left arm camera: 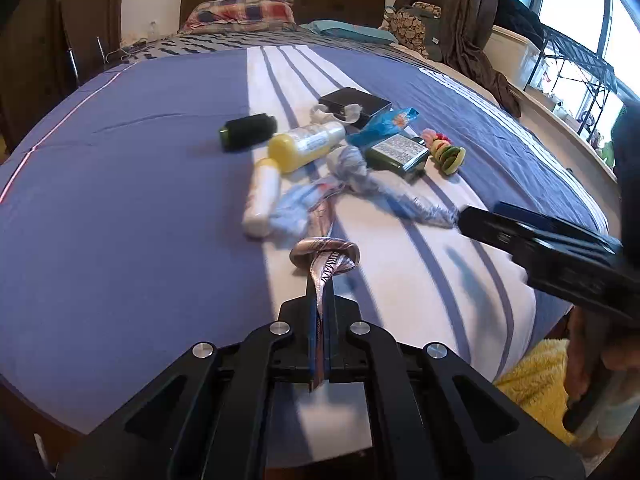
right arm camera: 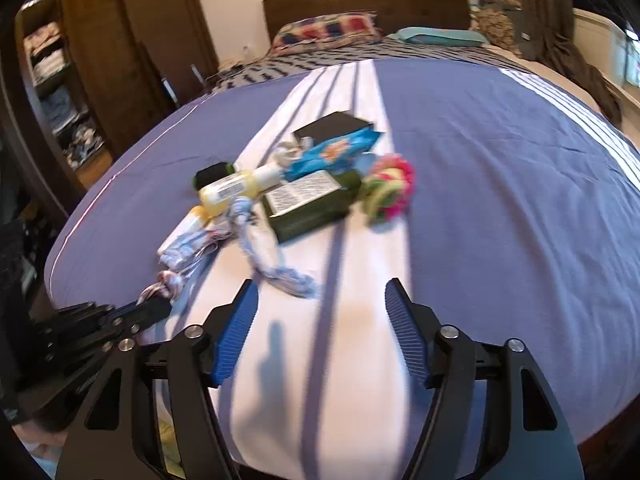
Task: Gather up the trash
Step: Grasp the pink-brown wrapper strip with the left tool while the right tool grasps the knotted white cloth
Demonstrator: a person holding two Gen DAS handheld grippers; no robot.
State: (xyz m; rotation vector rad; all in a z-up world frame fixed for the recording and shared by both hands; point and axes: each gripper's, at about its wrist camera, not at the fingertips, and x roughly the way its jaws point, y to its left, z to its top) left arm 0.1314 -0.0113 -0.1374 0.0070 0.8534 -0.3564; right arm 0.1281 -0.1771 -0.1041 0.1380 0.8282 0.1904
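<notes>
My left gripper (left arm camera: 320, 280) is shut on a crumpled silver wrapper (left arm camera: 326, 258) just above the bed's white stripe; it also shows in the right wrist view (right arm camera: 160, 282). My right gripper (right arm camera: 320, 308) is open and empty over the stripe, near the bed's front edge; it shows at the right of the left wrist view (left arm camera: 464, 216). Beyond lies a heap: a knotted blue-white rope (left arm camera: 352, 172), a blue snack packet (left arm camera: 384, 124), a yellow bottle (left arm camera: 304, 146), a white tube (left arm camera: 262, 198), a dark green box (left arm camera: 398, 152).
A black spool (left arm camera: 248, 130), a black box (left arm camera: 356, 104) and coloured hair ties (left arm camera: 446, 152) lie in the heap. Pillows (left arm camera: 240, 12) sit at the headboard. A yellow towel (left arm camera: 536, 384) is below the bed's right edge. A wardrobe (right arm camera: 80, 80) stands on the left.
</notes>
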